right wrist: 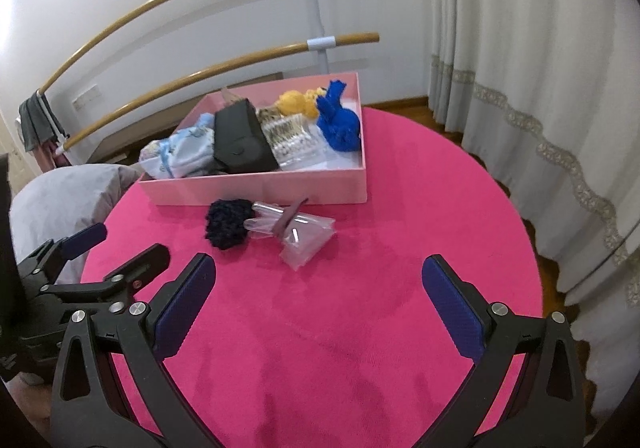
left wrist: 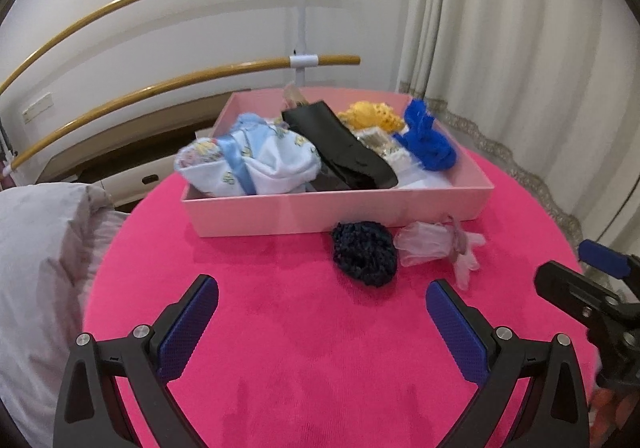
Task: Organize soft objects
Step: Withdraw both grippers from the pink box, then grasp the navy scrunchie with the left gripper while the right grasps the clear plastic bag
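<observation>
While both grippers hover wide open and empty over the pink table [left wrist: 280, 308], the dark knit [left wrist: 364, 253] and clear bag [left wrist: 428, 244] lie ahead of the left gripper [left wrist: 322, 304]. They sit touching, just before the box [left wrist: 320, 210], left of the right gripper [right wrist: 319, 280].

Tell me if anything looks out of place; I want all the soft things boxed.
Two items lie outside the pink box, on the pink tablecloth by its near wall: a dark knitted bundle and a clear plastic glove, touching each other. Everything else sits inside the box. Both grippers are open and empty.
</observation>
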`<control>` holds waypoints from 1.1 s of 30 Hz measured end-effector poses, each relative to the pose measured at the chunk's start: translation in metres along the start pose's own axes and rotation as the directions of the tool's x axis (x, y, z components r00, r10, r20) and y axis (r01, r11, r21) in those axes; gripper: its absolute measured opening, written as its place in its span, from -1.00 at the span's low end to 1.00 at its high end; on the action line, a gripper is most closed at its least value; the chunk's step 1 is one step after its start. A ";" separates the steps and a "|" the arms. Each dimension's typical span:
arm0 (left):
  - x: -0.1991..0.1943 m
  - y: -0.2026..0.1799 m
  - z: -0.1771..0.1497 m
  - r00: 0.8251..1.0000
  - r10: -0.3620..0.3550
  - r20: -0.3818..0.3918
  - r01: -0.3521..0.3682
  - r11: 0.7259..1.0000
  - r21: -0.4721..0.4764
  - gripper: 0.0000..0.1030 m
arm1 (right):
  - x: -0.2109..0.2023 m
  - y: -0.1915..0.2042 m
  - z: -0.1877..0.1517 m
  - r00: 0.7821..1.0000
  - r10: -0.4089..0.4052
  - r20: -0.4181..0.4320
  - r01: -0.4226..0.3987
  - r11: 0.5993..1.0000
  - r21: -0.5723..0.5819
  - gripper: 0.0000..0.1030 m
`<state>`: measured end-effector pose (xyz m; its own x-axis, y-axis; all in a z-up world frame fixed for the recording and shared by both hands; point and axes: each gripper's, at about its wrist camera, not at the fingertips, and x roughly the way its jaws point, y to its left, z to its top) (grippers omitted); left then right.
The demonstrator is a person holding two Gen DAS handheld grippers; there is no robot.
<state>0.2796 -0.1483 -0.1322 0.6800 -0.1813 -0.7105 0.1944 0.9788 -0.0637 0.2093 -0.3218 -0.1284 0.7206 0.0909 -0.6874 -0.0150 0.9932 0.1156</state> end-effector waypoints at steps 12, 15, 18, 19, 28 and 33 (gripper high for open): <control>0.097 -0.010 0.015 0.996 0.030 -0.086 -0.028 0.999 0.015 1.00 | 0.056 -0.010 0.015 0.997 0.052 -0.066 -0.052 0.999 -0.005 1.00; 0.111 -0.007 0.018 0.994 0.026 -0.103 -0.026 1.000 0.005 1.00 | 0.067 -0.009 0.016 0.994 0.070 -0.086 -0.072 0.997 -0.016 1.00; 0.122 -0.009 0.021 0.992 0.018 -0.128 -0.016 1.000 0.010 0.93 | 0.077 -0.007 0.015 0.990 0.085 -0.110 -0.088 0.996 -0.024 0.92; 0.123 -0.009 0.022 0.992 0.009 -0.129 -0.008 1.000 0.009 0.90 | 0.079 -0.007 0.015 0.990 0.086 -0.113 -0.089 0.996 -0.024 0.88; 0.114 -0.010 0.020 0.993 -0.075 -0.086 0.079 0.996 0.046 0.01 | 0.092 -0.006 0.021 0.977 0.141 -0.161 -0.150 0.988 -0.043 0.66; 0.109 -0.002 0.018 0.992 -0.092 -0.084 0.095 0.995 0.033 -0.18 | 0.098 0.005 0.017 0.973 0.141 -0.181 -0.163 0.981 -0.110 0.62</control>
<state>0.3657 -0.1716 -0.1971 0.5971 -0.2617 -0.7583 0.2815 0.9535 -0.1075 0.2918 -0.3087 -0.1826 0.5737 0.2422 -0.7825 -0.2083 0.9670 0.1467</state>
